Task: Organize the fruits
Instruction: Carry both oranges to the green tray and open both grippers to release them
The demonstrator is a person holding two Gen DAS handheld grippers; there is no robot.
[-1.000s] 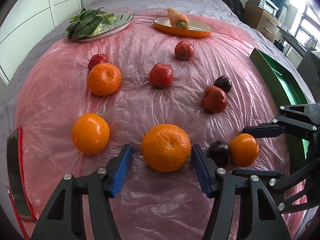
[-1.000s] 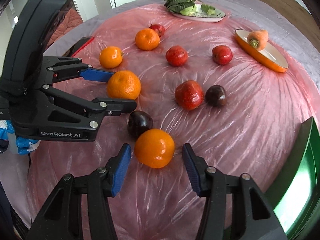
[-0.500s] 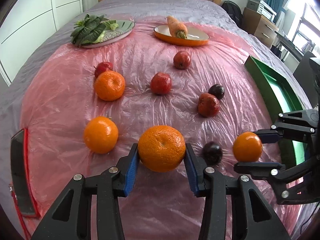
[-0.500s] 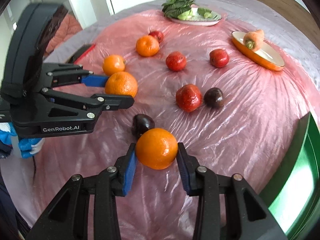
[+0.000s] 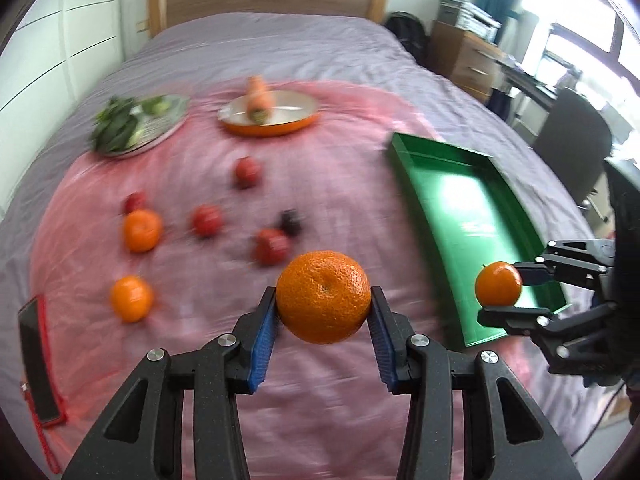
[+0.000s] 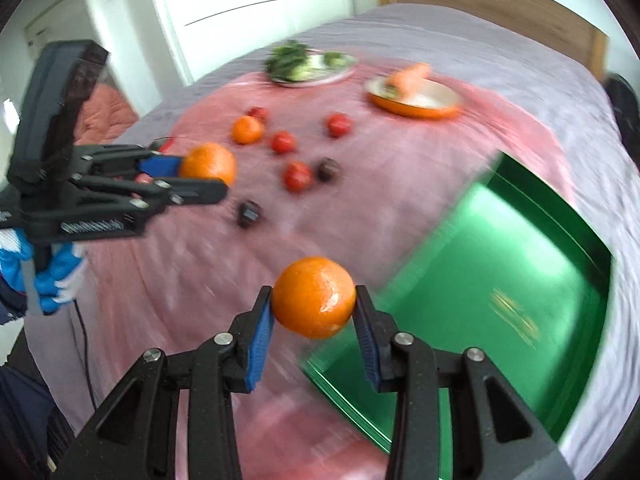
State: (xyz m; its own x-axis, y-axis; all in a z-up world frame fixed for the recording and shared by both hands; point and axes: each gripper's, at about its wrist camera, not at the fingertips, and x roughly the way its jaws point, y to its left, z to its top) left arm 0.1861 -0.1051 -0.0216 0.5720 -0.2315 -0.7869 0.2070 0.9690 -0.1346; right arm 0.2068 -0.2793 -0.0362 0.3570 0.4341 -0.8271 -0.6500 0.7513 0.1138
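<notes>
Above bed: grippers clamping oranges.

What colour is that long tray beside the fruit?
The tray is shiny green, inside and out; the left wrist view shows it best.

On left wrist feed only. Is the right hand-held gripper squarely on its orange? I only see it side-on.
Observer: Yes. Right wrist view shows the right hand-held gripper with both blue pads pressing opposite sides of the small orange.
Operator: Over the tray?
Observer: Seemingly not quite. Pink sheet shows behind it, and the green tray starts just to its right.
Operator: Anything my large orange hides?
Observer: A dark plum lying on the sheet.
</notes>
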